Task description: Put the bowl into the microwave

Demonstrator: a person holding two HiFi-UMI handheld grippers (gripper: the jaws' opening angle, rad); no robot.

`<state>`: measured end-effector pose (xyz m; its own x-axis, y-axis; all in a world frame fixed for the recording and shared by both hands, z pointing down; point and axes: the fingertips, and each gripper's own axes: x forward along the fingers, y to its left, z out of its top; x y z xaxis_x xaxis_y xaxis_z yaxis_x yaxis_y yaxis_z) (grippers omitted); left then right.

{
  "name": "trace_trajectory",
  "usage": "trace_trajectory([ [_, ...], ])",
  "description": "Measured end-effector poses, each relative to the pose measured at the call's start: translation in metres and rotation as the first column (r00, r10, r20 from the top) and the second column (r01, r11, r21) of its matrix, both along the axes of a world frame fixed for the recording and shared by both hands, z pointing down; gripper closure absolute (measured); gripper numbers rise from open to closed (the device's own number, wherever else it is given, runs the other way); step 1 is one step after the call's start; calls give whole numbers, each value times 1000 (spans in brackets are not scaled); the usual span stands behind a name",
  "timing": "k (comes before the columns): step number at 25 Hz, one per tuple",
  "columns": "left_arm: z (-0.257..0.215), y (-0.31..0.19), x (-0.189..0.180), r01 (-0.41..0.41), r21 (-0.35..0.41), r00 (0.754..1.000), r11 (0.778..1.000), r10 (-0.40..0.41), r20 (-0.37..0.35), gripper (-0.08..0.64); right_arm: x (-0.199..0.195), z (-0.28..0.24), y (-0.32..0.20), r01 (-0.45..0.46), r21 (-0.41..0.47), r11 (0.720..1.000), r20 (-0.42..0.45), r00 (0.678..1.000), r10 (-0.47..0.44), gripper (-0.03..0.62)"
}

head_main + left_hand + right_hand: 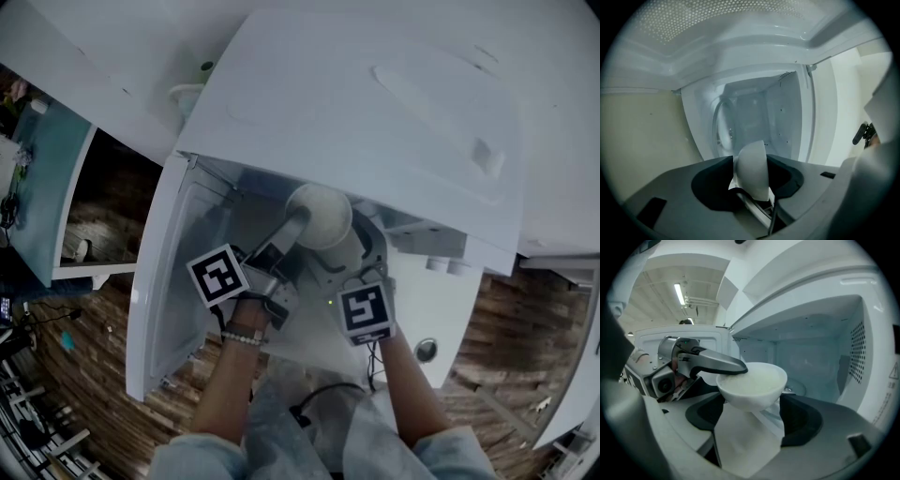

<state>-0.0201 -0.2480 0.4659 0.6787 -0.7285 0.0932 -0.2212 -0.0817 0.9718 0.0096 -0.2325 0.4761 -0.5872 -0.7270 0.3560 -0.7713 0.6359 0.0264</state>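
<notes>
A small white bowl [319, 216] hangs at the mouth of the open white microwave [394, 103]. In the right gripper view the bowl [751, 383] sits upright, and its lower part fills the gap between the jaws of my right gripper [751, 411]. My left gripper [292, 230] reaches it from the left. Its upper finger [719, 364] lies over the near-left rim, and its lower finger is hidden below. In the left gripper view the bowl's wall [753, 168] stands edge-on between the jaws of the left gripper [754, 180]. Beyond it lie the cavity and the glass turntable [723, 126].
The microwave door [173, 281] hangs open to the left, right beside my left gripper. The cavity's perforated right wall [857, 352] is close by. A white counter edge [450, 300] lies to the right above a wood-pattern floor [511, 375]. A teal panel [42, 178] stands at far left.
</notes>
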Motion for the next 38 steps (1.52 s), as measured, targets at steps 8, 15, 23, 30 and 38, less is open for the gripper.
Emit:
trace_trajectory([
  [8,11,-18,-4,4,-19,999,1000,-4,39,377,-4,9,-19,-29,-31,999,17,999,29,212],
  [15,14,-25,-2,13,-39,1000,999,-12,26,344,-1,17,-26,-57,-64,996,36,998,60,212],
  [23,19,-27,-3,26,-53,999,998,-24,29,319,-1,19,-35,-75,-79,994,16,997,77,221],
  [30,16,-29,-3,20,-39,999,999,-18,45,327,4,26,-39,-116,-101,988,-28,993,114,222],
  [38,11,-24,-6,33,-32,999,999,-31,42,362,12,32,-45,-165,-123,979,-101,983,153,222],
])
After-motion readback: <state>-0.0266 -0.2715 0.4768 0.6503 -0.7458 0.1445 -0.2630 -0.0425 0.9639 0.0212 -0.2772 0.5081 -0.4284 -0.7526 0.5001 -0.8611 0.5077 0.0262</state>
